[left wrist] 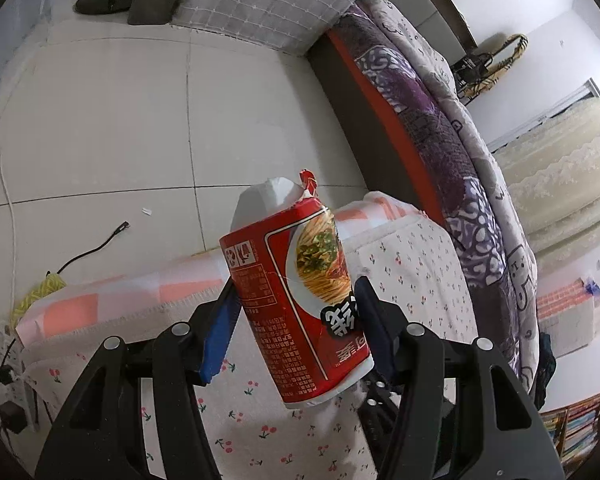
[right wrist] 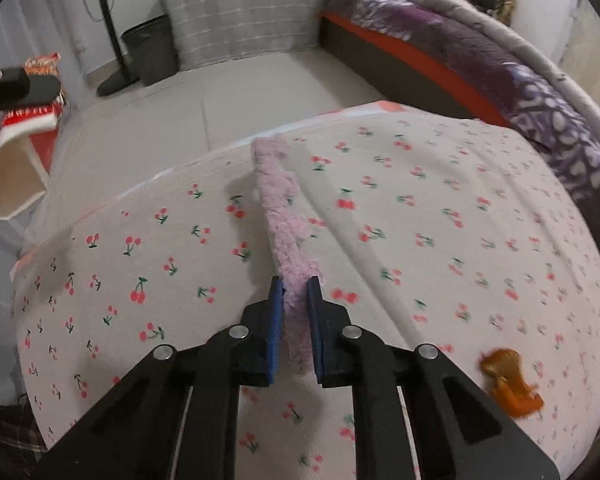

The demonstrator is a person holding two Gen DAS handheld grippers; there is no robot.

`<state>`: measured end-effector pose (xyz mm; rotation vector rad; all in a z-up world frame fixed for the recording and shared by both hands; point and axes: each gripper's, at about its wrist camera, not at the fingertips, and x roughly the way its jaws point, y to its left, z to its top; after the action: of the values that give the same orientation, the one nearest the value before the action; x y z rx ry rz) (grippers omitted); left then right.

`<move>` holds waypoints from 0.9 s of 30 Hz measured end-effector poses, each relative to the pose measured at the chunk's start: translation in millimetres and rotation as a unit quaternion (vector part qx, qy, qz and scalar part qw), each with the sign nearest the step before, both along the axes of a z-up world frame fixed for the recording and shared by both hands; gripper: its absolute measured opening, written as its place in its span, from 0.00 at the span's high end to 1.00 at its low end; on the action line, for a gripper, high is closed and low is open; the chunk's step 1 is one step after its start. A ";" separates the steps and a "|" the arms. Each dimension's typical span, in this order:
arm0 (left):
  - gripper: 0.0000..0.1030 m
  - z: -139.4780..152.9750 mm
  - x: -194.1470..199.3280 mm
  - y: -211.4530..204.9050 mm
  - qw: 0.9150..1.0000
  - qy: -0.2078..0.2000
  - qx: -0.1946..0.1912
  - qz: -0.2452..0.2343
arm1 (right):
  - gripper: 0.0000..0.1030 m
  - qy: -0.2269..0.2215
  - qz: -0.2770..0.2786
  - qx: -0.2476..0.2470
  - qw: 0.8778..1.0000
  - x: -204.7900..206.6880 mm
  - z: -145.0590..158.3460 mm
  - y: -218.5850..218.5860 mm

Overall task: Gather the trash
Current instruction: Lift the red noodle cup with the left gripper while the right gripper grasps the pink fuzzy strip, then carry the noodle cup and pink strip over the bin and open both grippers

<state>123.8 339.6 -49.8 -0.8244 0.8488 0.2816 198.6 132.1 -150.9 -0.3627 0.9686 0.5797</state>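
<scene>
My left gripper [left wrist: 296, 292] is shut on a red instant-noodle cup [left wrist: 300, 292], upside down and tilted, held above the cherry-print table [left wrist: 412, 264]. The cup also shows at the far left of the right wrist view [right wrist: 20, 152], open end facing the camera. My right gripper [right wrist: 296, 284] is shut on a fluffy pink cloth [right wrist: 284, 216] that stretches away over the cherry-print tablecloth [right wrist: 440, 220]. An orange peel scrap [right wrist: 508, 384] lies on the cloth at the lower right.
A dark trash bin [right wrist: 150, 54] stands on the tiled floor beside a grey checked cushion [right wrist: 244, 12] and a fan stand [right wrist: 114, 80]. A bed with a purple quilt [right wrist: 500, 68] runs along the right. Cables [left wrist: 88, 252] lie on the floor at left.
</scene>
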 end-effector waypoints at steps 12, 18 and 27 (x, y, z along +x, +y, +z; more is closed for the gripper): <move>0.47 15.1 -3.7 -64.8 0.997 -0.017 0.026 -0.066 | 0.87 -0.039 -0.084 0.044 0.995 -25.2 63.1 -75.7; 0.47 25.9 -1.5 -107.9 0.993 -0.032 0.045 -0.109 | 0.87 -0.048 -0.140 0.055 0.987 -37.9 78.0 -128.3; 0.47 29.8 7.5 -182.0 0.981 -0.043 0.063 -0.181 | 0.87 -0.046 -0.253 0.077 0.963 -58.5 90.2 -229.4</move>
<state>131.3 157.6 -20.0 -0.5466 0.8729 -0.0214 140.2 -97.4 -60.7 0.0033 0.8755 0.1669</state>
